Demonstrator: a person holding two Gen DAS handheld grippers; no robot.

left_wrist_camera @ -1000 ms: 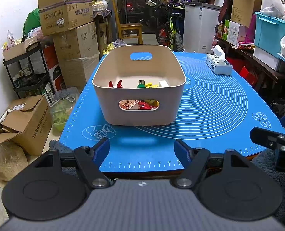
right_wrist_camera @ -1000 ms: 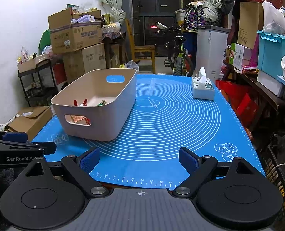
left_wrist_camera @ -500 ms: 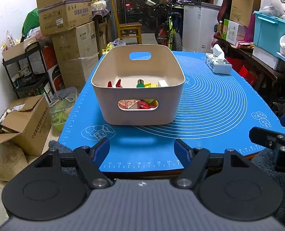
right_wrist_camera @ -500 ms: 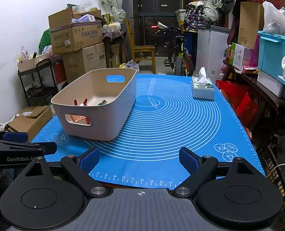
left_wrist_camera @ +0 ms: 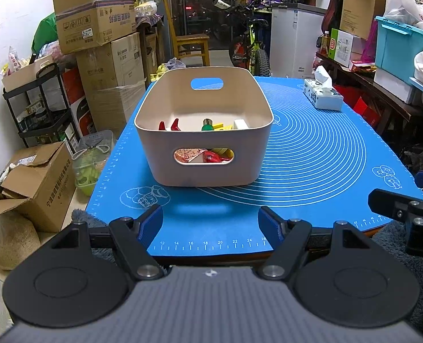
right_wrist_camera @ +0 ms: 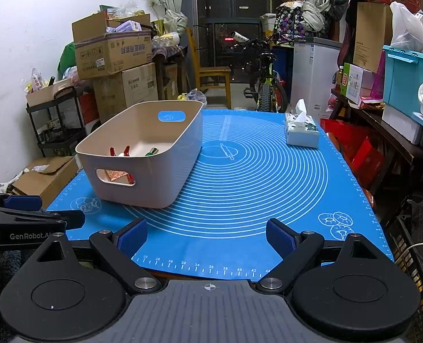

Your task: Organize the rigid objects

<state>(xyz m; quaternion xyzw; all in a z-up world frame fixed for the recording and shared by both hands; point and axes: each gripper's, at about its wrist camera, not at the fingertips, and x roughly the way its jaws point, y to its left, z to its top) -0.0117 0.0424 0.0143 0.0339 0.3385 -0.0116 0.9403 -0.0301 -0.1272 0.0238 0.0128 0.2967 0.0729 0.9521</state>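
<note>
A beige plastic bin (left_wrist_camera: 205, 168) (right_wrist_camera: 154, 183) with handle cut-outs stands on the left part of the blue mat (left_wrist_camera: 311, 154) (right_wrist_camera: 254, 183). Small rigid items lie inside it: red pieces (left_wrist_camera: 168, 125) (right_wrist_camera: 120, 151), a green-topped piece (left_wrist_camera: 207, 124) (right_wrist_camera: 151, 151), a yellow one (left_wrist_camera: 221, 126) and a white block (left_wrist_camera: 240, 123). My left gripper (left_wrist_camera: 210, 220) hovers open over the mat's near edge, short of the bin, with nothing between its blue pads. My right gripper (right_wrist_camera: 207, 235) is open and empty too, to the right of the bin. Each gripper shows at the side of the other's view.
A tissue box (left_wrist_camera: 322, 95) (right_wrist_camera: 301, 130) sits at the mat's far right. Cardboard boxes (left_wrist_camera: 94, 14), a black rack (left_wrist_camera: 40, 108) and a floor carton (left_wrist_camera: 31, 177) crowd the left. A bicycle (right_wrist_camera: 265, 83), a white appliance and shelves with a teal crate (right_wrist_camera: 408, 77) stand behind and right.
</note>
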